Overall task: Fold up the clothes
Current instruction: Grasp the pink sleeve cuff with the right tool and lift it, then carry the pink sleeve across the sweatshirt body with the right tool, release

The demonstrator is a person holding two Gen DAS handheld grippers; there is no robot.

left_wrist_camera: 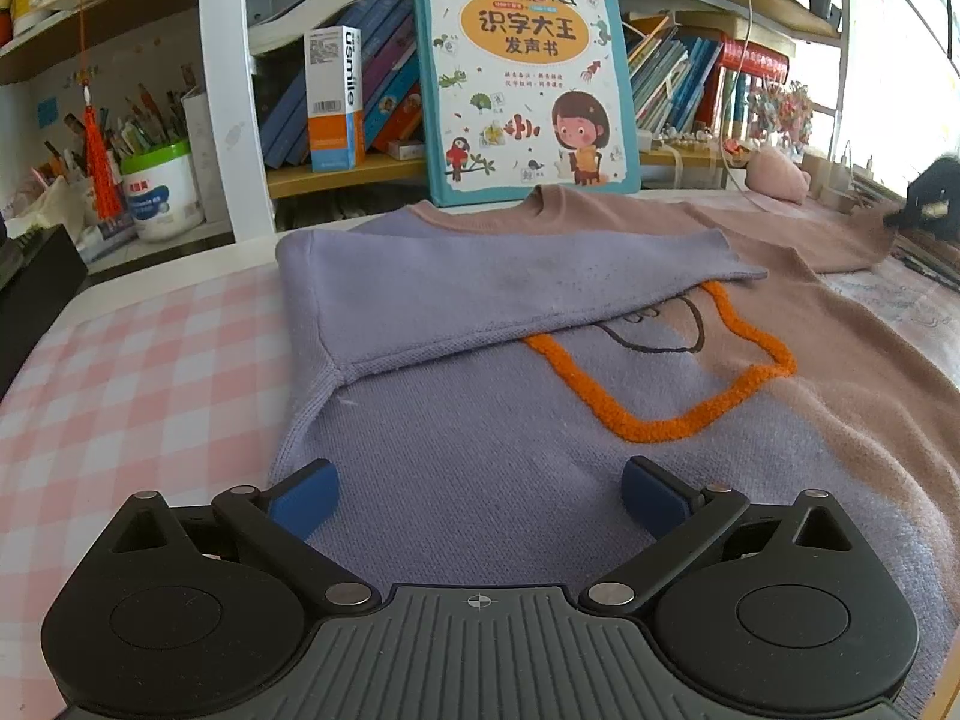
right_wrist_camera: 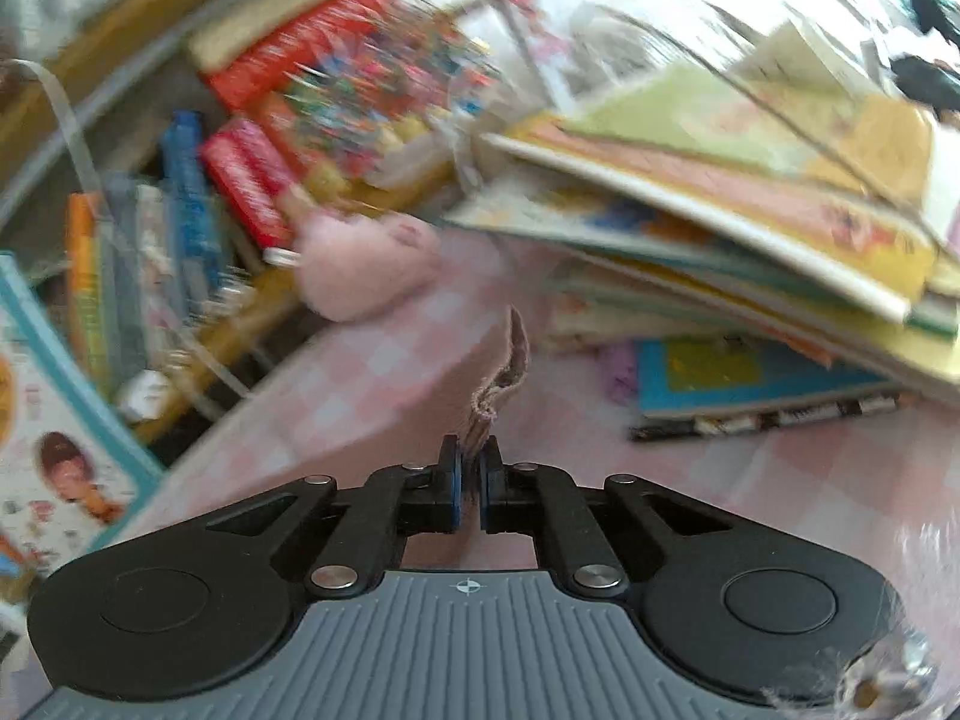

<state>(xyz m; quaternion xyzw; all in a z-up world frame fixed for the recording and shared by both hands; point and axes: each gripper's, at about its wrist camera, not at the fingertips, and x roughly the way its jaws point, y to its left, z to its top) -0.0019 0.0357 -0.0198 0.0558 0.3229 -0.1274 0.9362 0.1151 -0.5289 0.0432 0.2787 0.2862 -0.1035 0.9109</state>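
Cuff of the dusty-pink knit sleeve point(right_wrist_camera: 501, 384) is pinched in the right gripper point(right_wrist_camera: 470, 468); left gripper point(left_wrist_camera: 477, 495) hovers spread over the lilac-and-pink knitted sweater point(left_wrist_camera: 480, 480), lying flat on the checked worktop point(left_wrist_camera: 138, 360). Carry the sleeve across low and taut, matching the folded lilac sleeve point(left_wrist_camera: 480, 288).

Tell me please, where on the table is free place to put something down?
The checked cloth left of the sweater is bare, bordered by the white tub behind. A smaller patch lies before the book stack, right of the right gripper pinching the pink cuff. The shelf edge is crowded.
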